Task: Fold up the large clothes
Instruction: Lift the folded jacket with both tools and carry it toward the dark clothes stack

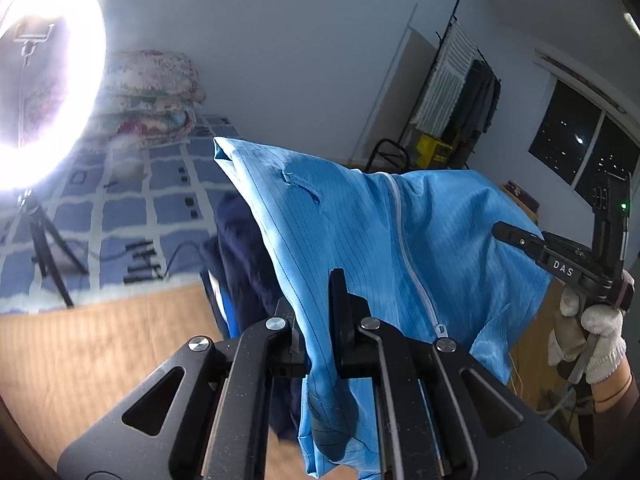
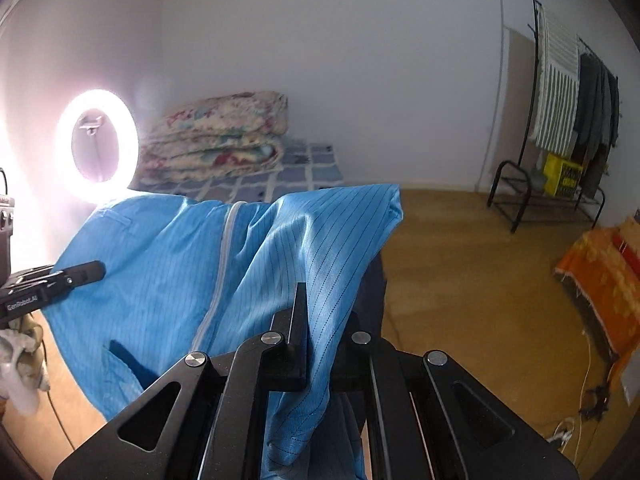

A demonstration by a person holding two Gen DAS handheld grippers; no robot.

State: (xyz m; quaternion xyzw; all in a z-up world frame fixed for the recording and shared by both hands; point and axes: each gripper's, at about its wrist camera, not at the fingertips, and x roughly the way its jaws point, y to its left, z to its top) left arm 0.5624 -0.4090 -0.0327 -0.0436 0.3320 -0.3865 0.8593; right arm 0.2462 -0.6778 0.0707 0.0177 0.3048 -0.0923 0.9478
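Observation:
A light blue pinstriped garment (image 1: 360, 232) with a white zipper hangs in the air, stretched between both grippers. My left gripper (image 1: 316, 320) is shut on one edge of it. My right gripper (image 2: 324, 328) is shut on the other edge of the garment (image 2: 192, 256). The right gripper also shows in the left wrist view (image 1: 516, 234), held by a gloved hand. The left gripper shows at the left edge of the right wrist view (image 2: 86, 272). A dark navy cloth (image 1: 240, 248) hangs behind the garment.
A ring light on a tripod (image 1: 52, 80) glows at the left. A bed with a blue checked cover (image 1: 140, 200) holds folded floral quilts (image 2: 224, 136). A clothes rack (image 2: 568, 112) stands by the wall. An orange blanket (image 2: 604, 272) lies on the wooden floor (image 2: 460, 272).

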